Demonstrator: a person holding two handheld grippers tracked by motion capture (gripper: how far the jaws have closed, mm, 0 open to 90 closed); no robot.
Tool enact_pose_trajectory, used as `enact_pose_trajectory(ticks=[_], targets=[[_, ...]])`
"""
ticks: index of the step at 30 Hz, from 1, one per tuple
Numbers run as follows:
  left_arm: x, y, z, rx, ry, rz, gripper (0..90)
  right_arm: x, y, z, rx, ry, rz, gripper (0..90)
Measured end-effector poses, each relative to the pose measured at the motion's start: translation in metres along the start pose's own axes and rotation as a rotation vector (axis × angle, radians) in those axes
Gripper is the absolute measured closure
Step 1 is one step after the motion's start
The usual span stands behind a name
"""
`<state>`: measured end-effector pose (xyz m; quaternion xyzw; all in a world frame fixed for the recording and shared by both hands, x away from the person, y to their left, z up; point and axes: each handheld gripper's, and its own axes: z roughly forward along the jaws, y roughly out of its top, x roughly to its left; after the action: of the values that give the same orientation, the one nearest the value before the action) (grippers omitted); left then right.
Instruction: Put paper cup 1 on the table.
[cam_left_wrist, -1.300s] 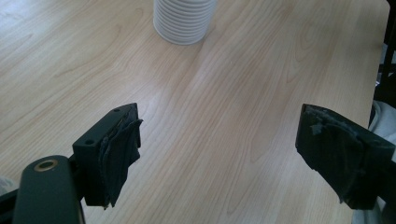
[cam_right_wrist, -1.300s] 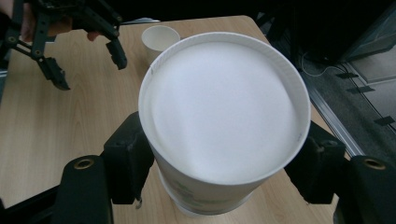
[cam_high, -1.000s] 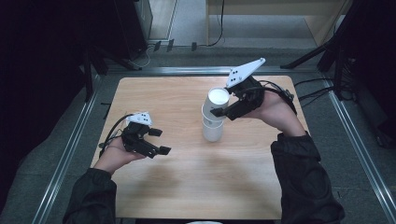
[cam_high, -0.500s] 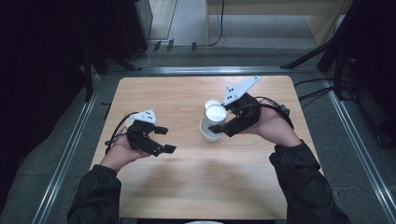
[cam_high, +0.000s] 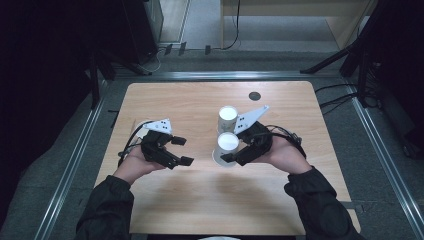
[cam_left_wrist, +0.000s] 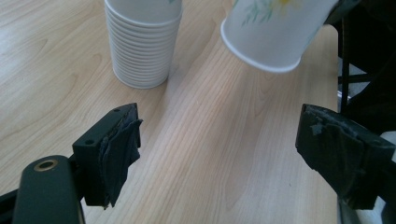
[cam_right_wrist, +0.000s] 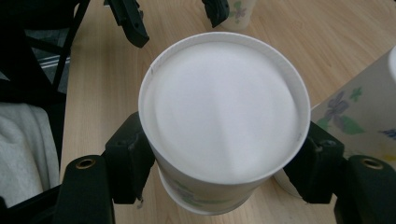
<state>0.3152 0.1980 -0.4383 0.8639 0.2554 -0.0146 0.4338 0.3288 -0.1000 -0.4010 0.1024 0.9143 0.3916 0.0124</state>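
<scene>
Two paper-cup items sit before me on the tabletop (cam_high: 165, 210): one stack (cam_high: 227, 119) of nested cups and one single cup (cam_high: 226, 148) that I hold in the right gripper (cam_high: 239, 156). Its fingers (cam_right_wrist: 130, 161) are clamped on the cup's sides just below the rim, one pad on each flank, so the cup sits between them, mouth toward the camera. In the left gripper view the cup (cam_left_wrist: 273, 30) hangs tilted, its base clear of the wood, which I take to mean it is being carried off the stack (cam_left_wrist: 142, 42) to be set down alone. The stack stands upright just beyond the right fingers, near the cup but apart from it. My left gripper (cam_high: 176, 151) waits well to the side, fingers (cam_left_wrist: 116, 144) spread wide with nothing between them, pointed toward the cups, likely ready to steady one. I count at least a dozen rims in the stack, though its top is cut off.
</scene>
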Motion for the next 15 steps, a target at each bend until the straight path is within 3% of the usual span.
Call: enact_pose_trajectory(ticks=[4, 6, 9, 15], targets=[[0.000, 0.001, 0.008, 0.006, -0.017, 0.014, 14.3, 0.001, -0.013, 0.011, -0.017, 0.017, 0.007, 32.1], [0.000, 0.001, 0.011, 0.015, -0.021, 0.014, 14.3, 0.002, -0.020, 0.016, -0.020, -0.011, 0.008, 32.4], [-0.001, 0.000, 0.014, 0.015, -0.031, 0.015, 14.3, 0.006, -0.027, 0.022, -0.034, -0.011, 0.018, 32.3], [-0.002, 0.000, 0.022, 0.022, -0.041, 0.020, 14.3, 0.006, -0.034, 0.033, -0.045, 0.015, 0.048, 32.3]])
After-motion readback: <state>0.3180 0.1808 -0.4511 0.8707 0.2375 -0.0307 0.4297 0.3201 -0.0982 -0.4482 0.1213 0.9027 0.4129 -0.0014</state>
